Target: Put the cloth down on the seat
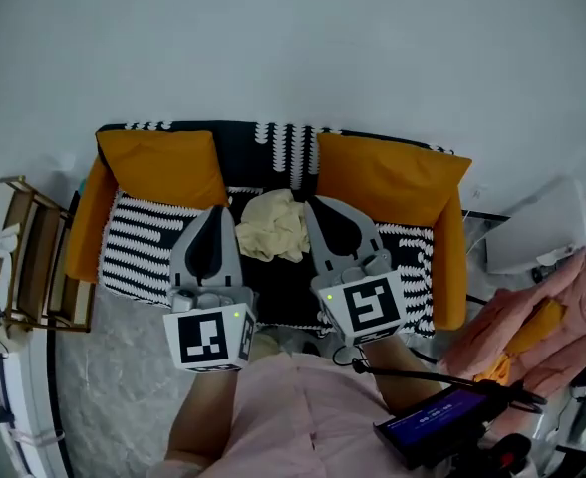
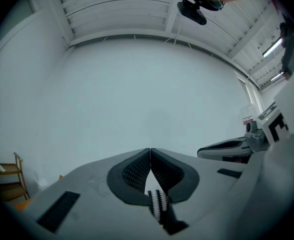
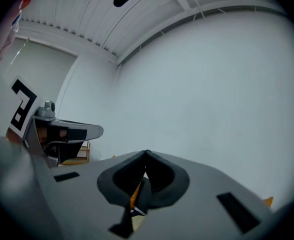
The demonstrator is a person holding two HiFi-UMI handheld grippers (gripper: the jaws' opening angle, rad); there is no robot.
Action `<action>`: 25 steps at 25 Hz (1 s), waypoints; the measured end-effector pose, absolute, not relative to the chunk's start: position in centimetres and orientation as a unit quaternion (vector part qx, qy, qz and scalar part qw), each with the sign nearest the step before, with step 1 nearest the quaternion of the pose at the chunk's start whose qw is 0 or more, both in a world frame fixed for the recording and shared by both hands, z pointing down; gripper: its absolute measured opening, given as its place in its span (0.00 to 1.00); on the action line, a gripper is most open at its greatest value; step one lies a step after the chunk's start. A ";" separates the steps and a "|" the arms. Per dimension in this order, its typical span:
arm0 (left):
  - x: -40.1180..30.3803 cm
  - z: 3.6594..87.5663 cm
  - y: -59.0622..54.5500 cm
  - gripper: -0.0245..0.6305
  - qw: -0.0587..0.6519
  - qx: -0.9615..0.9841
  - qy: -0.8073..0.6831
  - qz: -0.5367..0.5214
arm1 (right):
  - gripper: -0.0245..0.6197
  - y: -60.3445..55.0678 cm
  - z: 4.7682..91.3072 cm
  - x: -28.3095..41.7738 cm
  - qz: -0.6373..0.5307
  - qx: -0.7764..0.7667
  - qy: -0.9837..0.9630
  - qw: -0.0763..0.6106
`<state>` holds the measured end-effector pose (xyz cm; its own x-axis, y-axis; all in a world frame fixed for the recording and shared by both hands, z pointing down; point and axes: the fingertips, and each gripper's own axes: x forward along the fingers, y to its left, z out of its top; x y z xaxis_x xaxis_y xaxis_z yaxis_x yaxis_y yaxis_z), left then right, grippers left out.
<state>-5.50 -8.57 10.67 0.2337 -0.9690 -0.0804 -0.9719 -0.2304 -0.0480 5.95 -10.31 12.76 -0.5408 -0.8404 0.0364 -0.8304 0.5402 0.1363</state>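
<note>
A crumpled cream cloth [image 1: 271, 227] is lying on the seat [image 1: 139, 249] of a small sofa. The seat is wearing a soft cover with black and white stripes. Two puffy orange cushions [image 1: 163, 165] are leaning on the back, one on each side. The cloth is sitting in the middle, between the two tools. The left tool [image 1: 217, 210] is keeping its jaws pressed together with nothing in them, just beside the cloth. The right tool [image 1: 312, 201] is pressed together too and is holding nothing. Each tool is carrying a cube [image 1: 211, 339] with black and white square marks. A pile of pink fabric [image 1: 532, 332] is lying well off to the right.
</note>
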 end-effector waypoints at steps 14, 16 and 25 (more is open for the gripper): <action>-4.8 9.6 -8.7 0.05 0.058 -0.782 0.620 0.020 | 0.04 -10.6 11.7 6.2 -0.059 0.469 -0.881 0.032; -4.5 9.6 -8.8 0.05 0.060 -0.784 0.618 0.018 | 0.04 -10.8 11.7 6.4 -0.059 0.470 -0.880 0.032; -3.8 9.6 -9.1 0.05 0.061 -0.786 0.614 0.014 | 0.04 -11.2 11.7 7.2 -0.053 0.475 -0.878 0.033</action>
<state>-3.79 -9.09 9.58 0.2445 -0.9647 -0.0976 -0.9682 -0.2375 -0.0785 7.16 -11.23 11.71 -0.5470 -0.8371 0.0073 -0.8300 0.5435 0.1251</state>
